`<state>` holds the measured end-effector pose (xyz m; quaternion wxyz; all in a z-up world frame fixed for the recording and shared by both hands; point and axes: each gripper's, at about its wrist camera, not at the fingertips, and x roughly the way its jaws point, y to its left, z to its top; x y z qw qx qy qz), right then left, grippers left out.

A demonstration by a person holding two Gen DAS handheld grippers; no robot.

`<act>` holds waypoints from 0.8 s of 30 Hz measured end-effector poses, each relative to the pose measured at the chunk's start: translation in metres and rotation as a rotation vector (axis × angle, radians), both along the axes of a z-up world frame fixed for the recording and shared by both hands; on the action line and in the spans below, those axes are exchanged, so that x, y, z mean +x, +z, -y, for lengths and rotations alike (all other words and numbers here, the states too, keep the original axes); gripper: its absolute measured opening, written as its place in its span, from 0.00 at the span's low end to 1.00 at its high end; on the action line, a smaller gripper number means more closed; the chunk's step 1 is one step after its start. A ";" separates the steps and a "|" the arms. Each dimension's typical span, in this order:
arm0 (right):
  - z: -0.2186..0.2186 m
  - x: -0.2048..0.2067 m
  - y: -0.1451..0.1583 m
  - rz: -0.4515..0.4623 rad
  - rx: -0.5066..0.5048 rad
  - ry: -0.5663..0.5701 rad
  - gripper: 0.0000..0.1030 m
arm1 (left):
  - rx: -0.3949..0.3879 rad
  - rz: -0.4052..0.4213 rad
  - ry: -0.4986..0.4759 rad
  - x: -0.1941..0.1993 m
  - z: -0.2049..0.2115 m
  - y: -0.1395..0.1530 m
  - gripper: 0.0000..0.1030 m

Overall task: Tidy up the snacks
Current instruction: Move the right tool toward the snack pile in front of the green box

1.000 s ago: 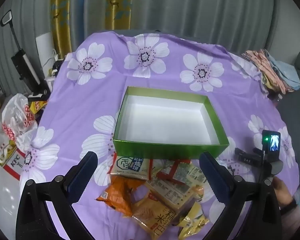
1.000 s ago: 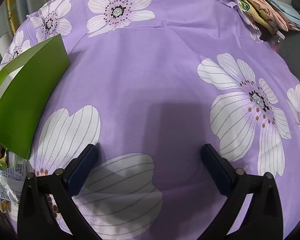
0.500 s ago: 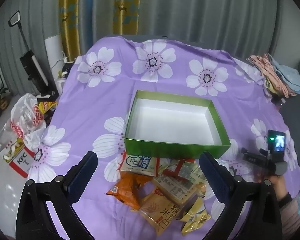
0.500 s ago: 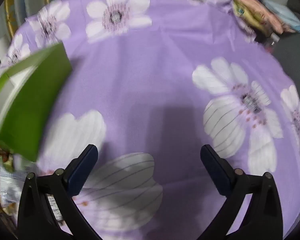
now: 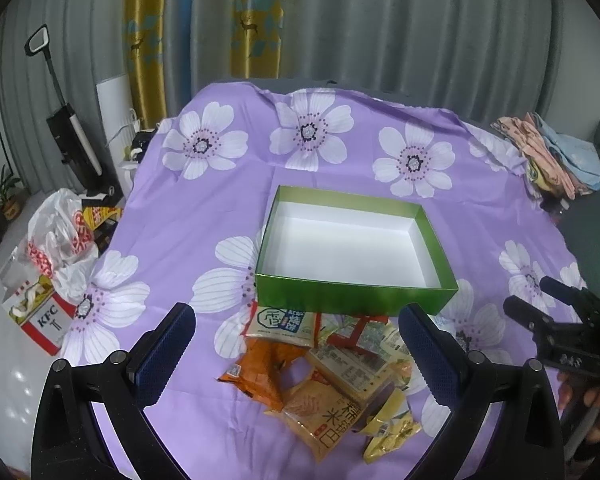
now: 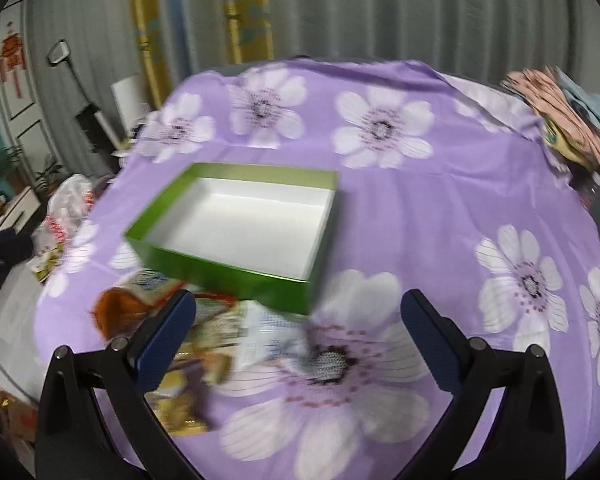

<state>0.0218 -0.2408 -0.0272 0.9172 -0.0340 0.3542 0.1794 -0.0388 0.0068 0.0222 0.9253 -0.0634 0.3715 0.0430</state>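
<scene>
Left wrist view takes in a counter draped in a purple cloth (image 5: pixel 204 216) printed with white flowers, grey and gold curtains (image 5: pixel 340 20) hanging behind it. At the middle of the cloth sits an open green box (image 5: pixel 356 296), white inside and holding nothing. Just in front of its near wall lies a loose heap of snack packets (image 5: pixel 332 368): a cream and green one touching the box, an orange bag (image 5: pixel 268 372) to the near left, tan and yellow packets closest to the camera. Folded clothes (image 5: pixel 548 156) lie at the far right edge, and a KFC box (image 5: pixel 46 318) with plastic bags stands on the floor to the left. The left gripper (image 5: pixel 296 356) hovers over the heap, its jaws spread wide and holding nothing. The right gripper (image 6: pixel 298 344), blurred in its own view, hangs above the cloth just right of the packets, jaws likewise spread and empty; a hand (image 5: pixel 592 412) grips it at the right edge.
</scene>
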 end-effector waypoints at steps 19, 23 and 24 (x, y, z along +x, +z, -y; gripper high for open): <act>-0.055 -0.042 0.013 0.019 -0.027 0.134 1.00 | -0.013 -0.015 -0.015 -0.012 0.001 -0.005 0.98; -0.057 -0.043 0.011 0.018 -0.028 0.137 1.00 | -0.008 -0.014 -0.022 -0.011 0.002 -0.005 0.98; -0.057 -0.043 0.011 0.018 -0.026 0.139 1.00 | -0.011 -0.015 -0.019 -0.011 0.002 -0.005 0.98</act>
